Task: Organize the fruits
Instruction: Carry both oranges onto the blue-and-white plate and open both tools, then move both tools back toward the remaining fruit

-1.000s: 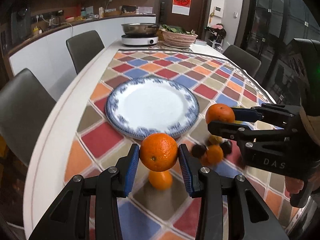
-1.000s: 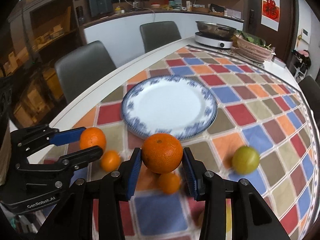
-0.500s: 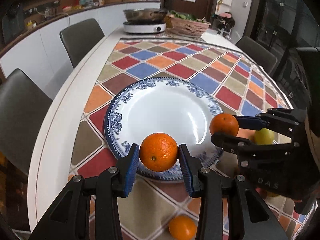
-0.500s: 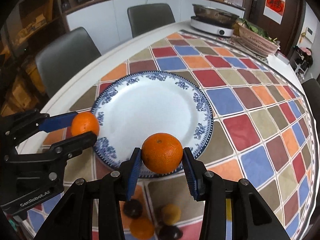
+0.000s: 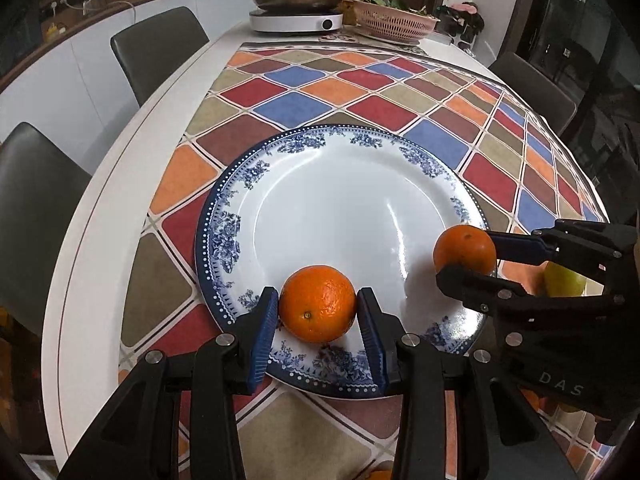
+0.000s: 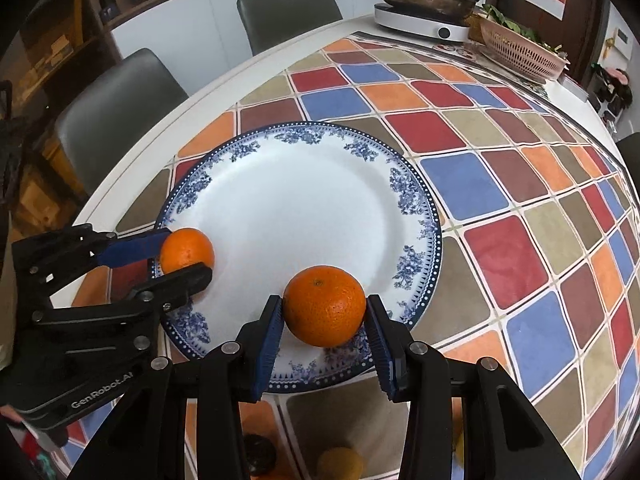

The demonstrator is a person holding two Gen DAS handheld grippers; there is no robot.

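Note:
A white plate with a blue flowered rim lies on the checked tablecloth. My left gripper is shut on an orange, low over the plate's near edge. My right gripper is shut on a second orange, also over the near rim. Each gripper shows in the other's view: the right gripper with its orange at the plate's right side, the left gripper with its orange at the left side. The plate's middle is bare.
A green fruit lies right of the plate behind the right gripper. Small fruits, one dark and one orange-yellow, lie under my right gripper. A cooker with a pan and a pink basket stand at the far end. Grey chairs line the left edge.
Both grippers moved forward and down with their oranges, from above the loose fruits in front of the plate to low over the plate's near rim. Both grips stayed the same.

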